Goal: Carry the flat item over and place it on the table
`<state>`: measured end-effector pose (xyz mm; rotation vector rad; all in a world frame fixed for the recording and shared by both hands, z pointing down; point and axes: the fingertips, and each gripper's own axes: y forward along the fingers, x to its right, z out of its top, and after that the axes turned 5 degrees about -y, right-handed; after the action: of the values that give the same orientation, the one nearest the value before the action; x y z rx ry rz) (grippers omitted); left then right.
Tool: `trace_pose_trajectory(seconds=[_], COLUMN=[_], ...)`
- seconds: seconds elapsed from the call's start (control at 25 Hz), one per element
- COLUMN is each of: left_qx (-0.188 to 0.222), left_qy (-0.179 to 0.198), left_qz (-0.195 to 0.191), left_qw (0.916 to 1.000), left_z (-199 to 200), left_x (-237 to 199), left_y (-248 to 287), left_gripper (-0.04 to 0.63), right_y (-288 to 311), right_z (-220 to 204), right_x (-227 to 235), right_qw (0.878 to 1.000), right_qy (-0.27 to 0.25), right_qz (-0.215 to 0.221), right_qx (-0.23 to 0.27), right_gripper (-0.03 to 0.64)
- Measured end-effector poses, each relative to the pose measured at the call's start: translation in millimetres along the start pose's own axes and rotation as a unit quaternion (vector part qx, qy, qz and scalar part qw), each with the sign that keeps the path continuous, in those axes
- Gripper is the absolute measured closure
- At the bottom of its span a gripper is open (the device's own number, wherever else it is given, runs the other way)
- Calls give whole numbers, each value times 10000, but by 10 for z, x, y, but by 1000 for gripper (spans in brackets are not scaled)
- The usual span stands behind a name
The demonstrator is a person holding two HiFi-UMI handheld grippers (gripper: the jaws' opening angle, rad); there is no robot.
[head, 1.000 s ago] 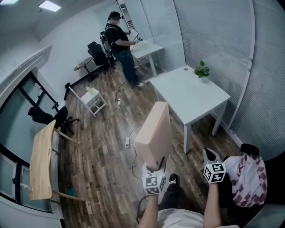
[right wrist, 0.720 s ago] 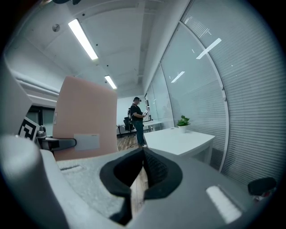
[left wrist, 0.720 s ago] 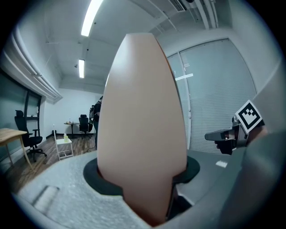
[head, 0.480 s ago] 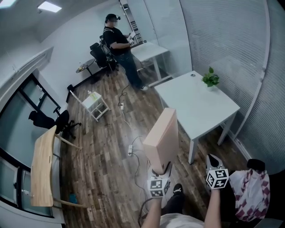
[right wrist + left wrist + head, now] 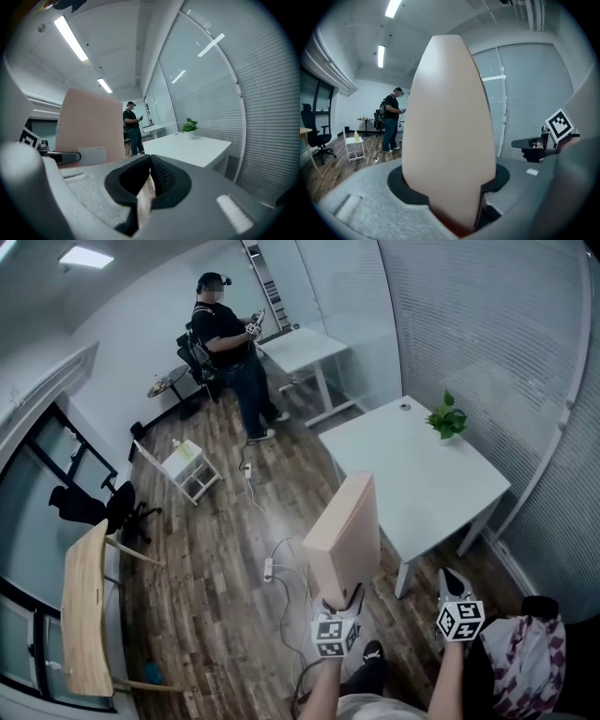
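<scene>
- I am counting three desks. The near desk (image 5: 441,474) is the one I am taking as the goal, a back desk (image 5: 305,345) is standing by the far wall, and a wood desk (image 5: 84,610) is at the left.
- One person (image 5: 225,338) is standing at the back desk, well apart from my path.
- One board (image 5: 345,538), the flat item, is standing upright on edge in the air above the floor. It is just short of the near desk's corner and not touching it. I am judging this as mid-carry, with the placing not yet done.
- I am working two grippers.
  - The left gripper (image 5: 342,599) is pinching the board's lower edge, its fingers (image 5: 401,187) pressing on both faces.
  - The right gripper (image 5: 448,582) is hanging alongside empty, its fingers (image 5: 164,180) pressed together on nothing.
  - The next move is calling for me to bring the board over the desk top, tip it flat and lower it. Only then am I spreading the left fingers.
- One plant (image 5: 447,416) is sitting at the near desk's far side, so I am planning to set the board down on the bare near part.
</scene>
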<state>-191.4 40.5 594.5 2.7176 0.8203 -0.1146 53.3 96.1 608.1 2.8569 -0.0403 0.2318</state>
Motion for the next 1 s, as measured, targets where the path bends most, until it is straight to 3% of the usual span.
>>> trace_pose_trajectory(seconds=[0.56, 0.76, 1.0], left_qx=[-106, -142, 79], left_qy=[-6, -249, -401], left_qz=[-265, -230, -281], left_qw=[9996, 9993, 9988], left_z=[276, 258, 486], left_x=[-360, -482, -733], left_y=[1109, 1267, 1561], left_gripper=[321, 321, 321], right_y=[1058, 1242, 1653], right_z=[203, 91, 403], right_x=[247, 220, 114], right_qw=[9997, 9991, 9995], right_qy=[-10, 61, -47], right_qz=[-170, -215, -173], right_qx=[-187, -365, -262], right_gripper=[615, 615, 615])
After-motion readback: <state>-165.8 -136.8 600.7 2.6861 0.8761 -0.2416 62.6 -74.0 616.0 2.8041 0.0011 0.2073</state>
